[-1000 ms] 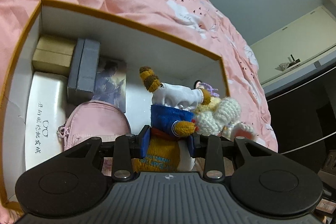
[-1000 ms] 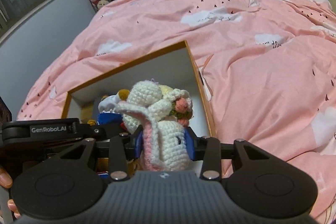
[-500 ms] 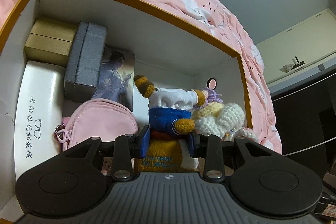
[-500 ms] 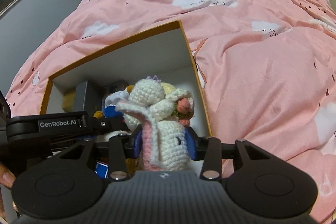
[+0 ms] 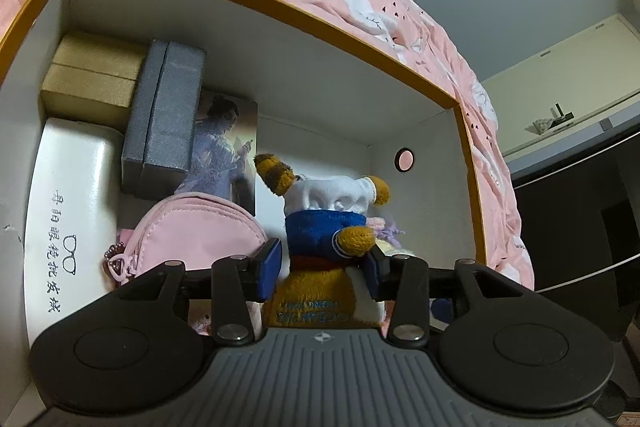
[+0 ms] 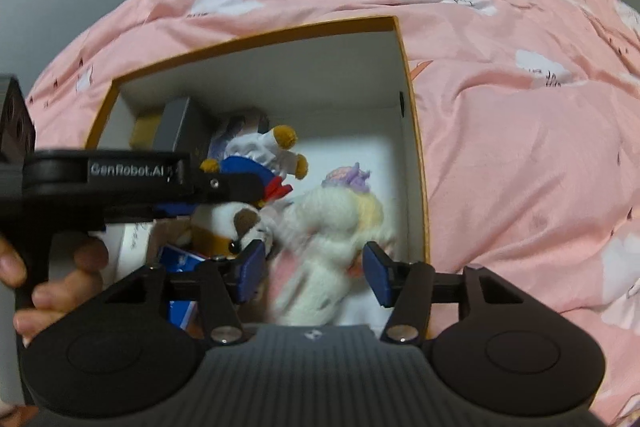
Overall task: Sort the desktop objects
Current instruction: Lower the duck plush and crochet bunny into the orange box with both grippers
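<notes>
Now both claws are opening, and this is the change that matters: half a second ago each one was pressing its toy, and in the present frames the pads stand off. The right claw [image 6: 314, 273] has its jaws clearly apart, and the white crochet doll [image 6: 332, 227] is blurred between them, not touched by the pads, so I judge that it is dropping into the box [image 6: 416, 131] at the right side. The left claw [image 5: 324, 267] is also spreading its jaws; the bear [image 5: 324, 223] in a blue and white outfit is between them, with a gap visible at the left pad, while the right pad is very near the toy and I cannot say if it touches. The bear is low inside the box, in the middle. For the task this means that two soft toys are being released into the box together. Inside it, at the left, lie a white glasses case [image 5: 68, 211], two tan boxes [image 5: 92, 75], a grey case [image 5: 164, 115], a picture card [image 5: 228, 147] and a pink pouch [image 5: 196, 231]. The box stands on a pink bed cover [image 6: 500, 67].
</notes>
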{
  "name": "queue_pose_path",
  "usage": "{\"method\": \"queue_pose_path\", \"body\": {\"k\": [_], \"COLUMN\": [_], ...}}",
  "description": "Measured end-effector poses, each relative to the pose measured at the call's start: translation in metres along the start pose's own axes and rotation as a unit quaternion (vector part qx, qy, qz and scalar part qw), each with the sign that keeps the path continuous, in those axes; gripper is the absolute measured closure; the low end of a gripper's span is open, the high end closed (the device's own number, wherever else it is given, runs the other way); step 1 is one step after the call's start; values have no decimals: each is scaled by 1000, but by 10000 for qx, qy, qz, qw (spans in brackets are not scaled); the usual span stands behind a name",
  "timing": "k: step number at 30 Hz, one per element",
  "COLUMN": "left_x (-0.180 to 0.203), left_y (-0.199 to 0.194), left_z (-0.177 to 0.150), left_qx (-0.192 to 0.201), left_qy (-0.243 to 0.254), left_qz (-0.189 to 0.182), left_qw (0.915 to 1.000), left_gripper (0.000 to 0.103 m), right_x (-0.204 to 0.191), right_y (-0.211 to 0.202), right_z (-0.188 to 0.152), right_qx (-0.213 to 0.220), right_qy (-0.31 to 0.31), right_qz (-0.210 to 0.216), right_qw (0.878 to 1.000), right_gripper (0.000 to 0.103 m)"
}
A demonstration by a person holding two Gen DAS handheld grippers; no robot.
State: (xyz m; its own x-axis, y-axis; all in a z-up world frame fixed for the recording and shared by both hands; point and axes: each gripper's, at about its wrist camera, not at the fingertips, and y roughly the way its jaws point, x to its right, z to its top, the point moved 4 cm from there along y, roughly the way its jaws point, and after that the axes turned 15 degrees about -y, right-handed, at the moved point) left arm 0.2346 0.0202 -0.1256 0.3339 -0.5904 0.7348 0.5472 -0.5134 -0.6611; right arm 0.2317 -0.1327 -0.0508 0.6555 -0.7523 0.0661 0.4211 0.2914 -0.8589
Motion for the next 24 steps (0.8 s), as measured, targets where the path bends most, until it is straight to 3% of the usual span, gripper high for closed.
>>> {"method": "queue_pose_path", "body": {"k": [11, 14, 20, 24], "left_x": [11, 12, 11, 8], "left_y": [-25, -27, -17, -13], "left_z": [-1, -4, -12, -16], "left_qx": [141, 63, -242, -426], "left_qy": [314, 426, 608, 593], "left_qz": [-21, 11, 80, 41], "left_qw": [9994, 9991, 9978, 9973], "left_gripper": [47, 47, 48, 53], "right_x": [-14, -18, -24, -10], "right_y": [10, 15, 24, 22], "right_z": [-1, 0, 2, 5], "right_qx": [-61, -103, -278, -367], "right_qy": [-415, -647, -1267, -1293], "right_qz": [288, 84, -264, -304], "right_qw": [9987, 9978, 9912, 9905], "right_gripper": [49, 48, 58, 77]}}
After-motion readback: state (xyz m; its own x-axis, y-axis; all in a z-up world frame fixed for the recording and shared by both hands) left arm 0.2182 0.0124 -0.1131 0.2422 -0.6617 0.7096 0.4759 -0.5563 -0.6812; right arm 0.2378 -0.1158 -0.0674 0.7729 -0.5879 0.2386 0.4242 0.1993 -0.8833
